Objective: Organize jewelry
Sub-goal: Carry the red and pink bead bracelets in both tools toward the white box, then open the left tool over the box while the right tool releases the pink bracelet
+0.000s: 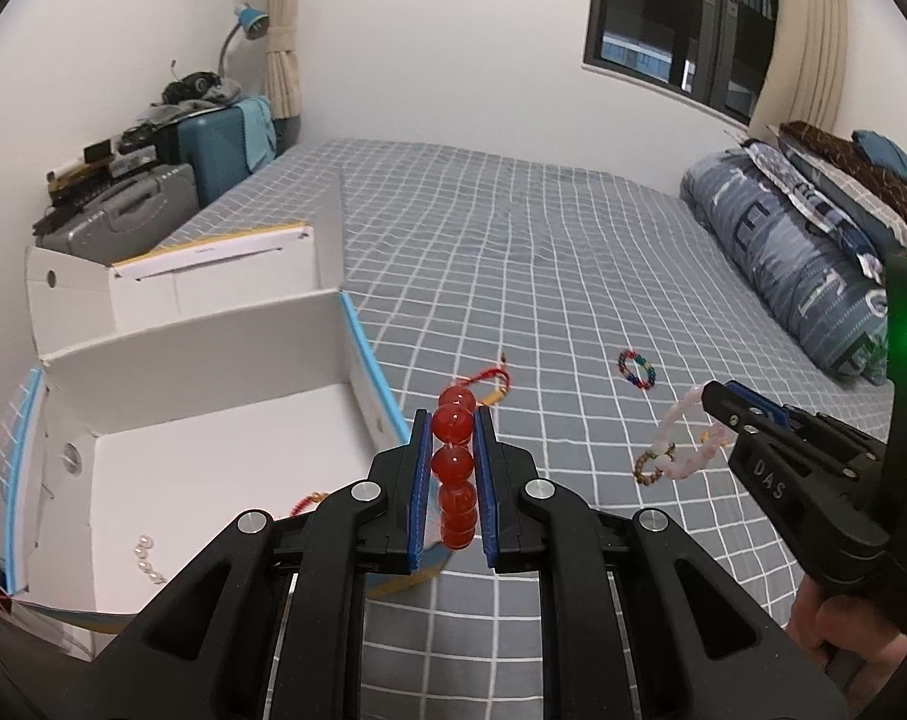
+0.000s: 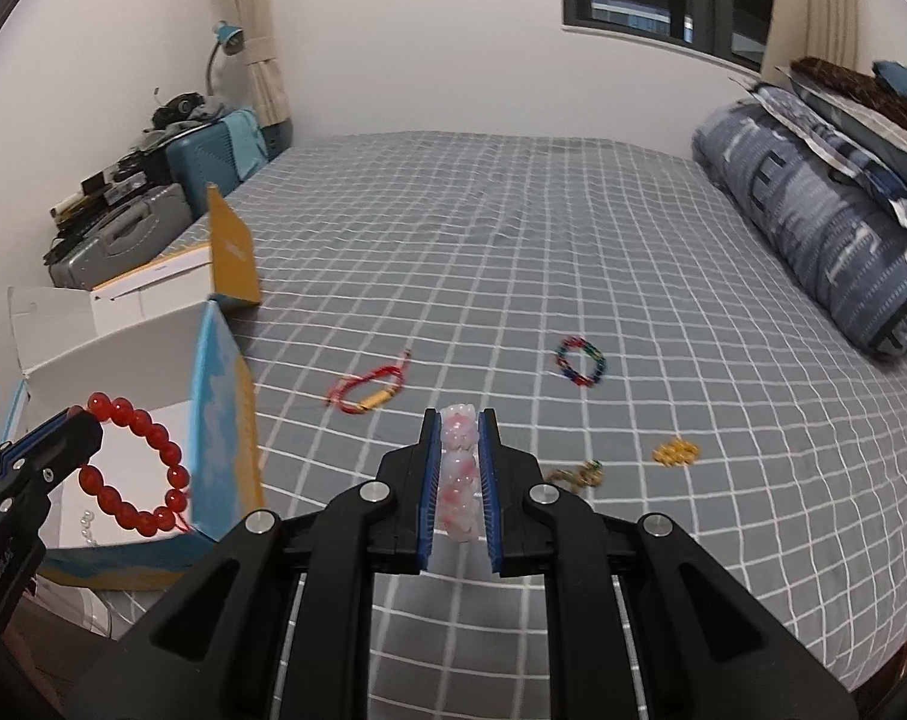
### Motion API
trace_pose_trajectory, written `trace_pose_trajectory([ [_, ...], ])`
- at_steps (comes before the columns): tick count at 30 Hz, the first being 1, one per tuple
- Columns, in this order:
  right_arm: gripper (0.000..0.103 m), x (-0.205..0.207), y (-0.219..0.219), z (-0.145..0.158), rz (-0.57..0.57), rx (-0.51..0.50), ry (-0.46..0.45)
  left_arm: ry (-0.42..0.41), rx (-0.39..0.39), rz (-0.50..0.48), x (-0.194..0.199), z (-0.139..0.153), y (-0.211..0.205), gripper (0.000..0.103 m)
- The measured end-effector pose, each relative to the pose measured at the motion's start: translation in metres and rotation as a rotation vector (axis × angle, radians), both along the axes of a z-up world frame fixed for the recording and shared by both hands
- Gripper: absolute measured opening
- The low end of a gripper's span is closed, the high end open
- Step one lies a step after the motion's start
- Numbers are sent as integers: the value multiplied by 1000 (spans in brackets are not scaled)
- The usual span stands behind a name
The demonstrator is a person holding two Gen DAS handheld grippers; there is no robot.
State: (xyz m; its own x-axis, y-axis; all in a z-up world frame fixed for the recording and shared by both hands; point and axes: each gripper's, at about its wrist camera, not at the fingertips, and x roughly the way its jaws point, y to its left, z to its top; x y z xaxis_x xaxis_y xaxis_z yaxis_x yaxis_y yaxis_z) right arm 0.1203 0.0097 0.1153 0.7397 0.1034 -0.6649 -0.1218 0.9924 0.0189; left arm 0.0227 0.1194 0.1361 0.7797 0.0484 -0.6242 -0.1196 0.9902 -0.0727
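Your left gripper (image 1: 453, 468) jaws clamp the red bracelet (image 1: 455, 468) at frame center, beside the box (image 1: 213, 360). Your right gripper (image 2: 459, 474) jaws clamp the pink bracelet (image 2: 459, 480).

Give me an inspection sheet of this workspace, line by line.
Surface: bed with grey checked sheet.
Job's things: white box open, pearls inside; red cord bracelet, multicolour bracelet, brown bead bracelet and gold piece on the sheet.
Clutter: folded quilt.
Grippers: left gripper shut on red bead bracelet; right gripper shut on pink bead bracelet.
Cables: nothing seen.
Surroundings: suitcases, desk lamp, window, curtains.
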Motion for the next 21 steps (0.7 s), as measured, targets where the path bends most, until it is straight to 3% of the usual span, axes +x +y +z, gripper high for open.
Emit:
trace_pose_trajectory([
  [21,12,-13,139,20,228,32,-58,-20,18,222,-40,10,111,13],
])
